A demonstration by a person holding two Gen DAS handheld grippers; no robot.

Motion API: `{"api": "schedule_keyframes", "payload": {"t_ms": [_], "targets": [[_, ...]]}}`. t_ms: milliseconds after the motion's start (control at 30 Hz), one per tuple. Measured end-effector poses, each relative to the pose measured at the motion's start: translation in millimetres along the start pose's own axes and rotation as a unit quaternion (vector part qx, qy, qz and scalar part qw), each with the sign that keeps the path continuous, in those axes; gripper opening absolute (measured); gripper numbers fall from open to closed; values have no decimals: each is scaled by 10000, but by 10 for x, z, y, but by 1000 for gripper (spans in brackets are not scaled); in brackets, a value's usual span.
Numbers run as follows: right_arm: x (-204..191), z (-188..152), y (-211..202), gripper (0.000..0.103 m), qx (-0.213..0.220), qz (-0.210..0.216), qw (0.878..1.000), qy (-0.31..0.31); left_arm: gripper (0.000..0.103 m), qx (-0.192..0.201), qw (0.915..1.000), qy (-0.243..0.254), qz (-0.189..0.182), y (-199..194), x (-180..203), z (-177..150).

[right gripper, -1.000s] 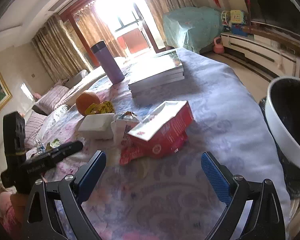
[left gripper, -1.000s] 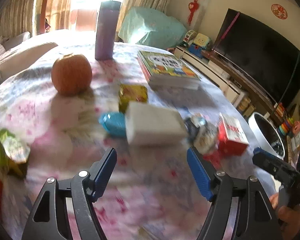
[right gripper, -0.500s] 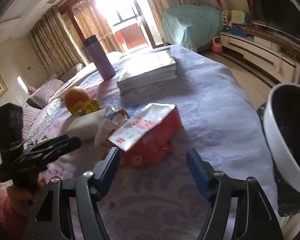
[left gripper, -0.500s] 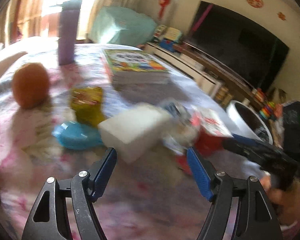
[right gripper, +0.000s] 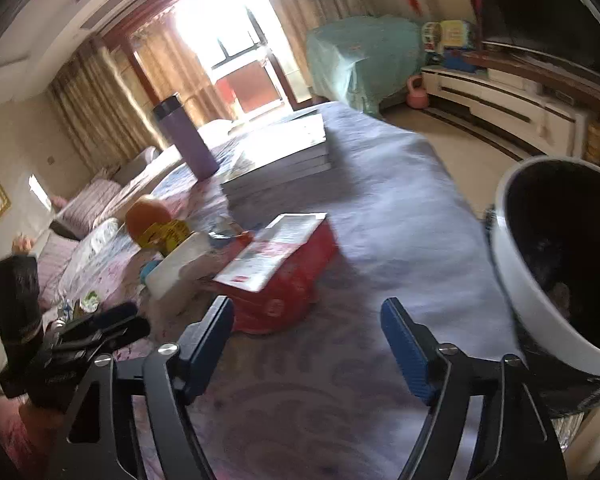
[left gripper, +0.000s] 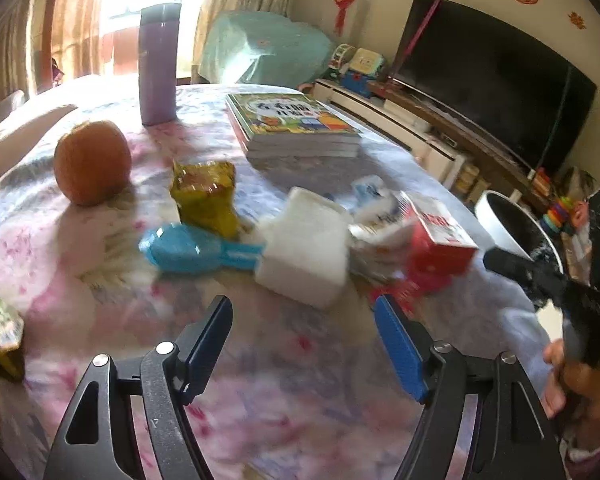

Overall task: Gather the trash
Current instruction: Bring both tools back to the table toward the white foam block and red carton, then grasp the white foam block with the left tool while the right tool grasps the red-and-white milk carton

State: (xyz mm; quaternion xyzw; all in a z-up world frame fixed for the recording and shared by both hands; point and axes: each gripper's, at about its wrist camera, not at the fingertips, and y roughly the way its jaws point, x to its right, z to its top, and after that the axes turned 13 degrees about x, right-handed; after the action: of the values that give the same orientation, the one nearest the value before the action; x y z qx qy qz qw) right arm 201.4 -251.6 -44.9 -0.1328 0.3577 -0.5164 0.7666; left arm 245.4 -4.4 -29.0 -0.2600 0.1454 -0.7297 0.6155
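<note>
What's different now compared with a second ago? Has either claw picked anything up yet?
Nothing is held yet. The right gripper has drawn closer to the red box; its jaws narrowed, have just been opening again, and are empty. The left gripper swung toward the white block, jaws open as before. Orange, purple flask, books and bin stayed put.
</note>
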Motion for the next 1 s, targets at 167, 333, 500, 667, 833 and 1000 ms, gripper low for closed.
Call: {"api": "schedule_keyframes", "payload": {"t_ms": [167,333,500,667,833,1000], "targets": [[-149,7,182,81,-81,47,9999,-100,74,-64,9996,276,26,254,76,71],[-168,17,346,82,-198,-2,9996,-187,47,-161,9991,348,-182,445,182,18],[-203,7,425,79,-268,-1,9991,-336,47,-240,9994,117,-218,437,75,-4],[-159,-17,345,44,-378,-152,9975,-569,47,-273,9992,-181,-245,195,-3,-124],[-2,8,191,56,-317,-362,9980,-401,48,-250,9984,-455,-237,31,-37,-261],[-171,59,222,74,-162,-331,9978,-551,48,-249,9981,-509,-227,-4,-44,-281]]}}
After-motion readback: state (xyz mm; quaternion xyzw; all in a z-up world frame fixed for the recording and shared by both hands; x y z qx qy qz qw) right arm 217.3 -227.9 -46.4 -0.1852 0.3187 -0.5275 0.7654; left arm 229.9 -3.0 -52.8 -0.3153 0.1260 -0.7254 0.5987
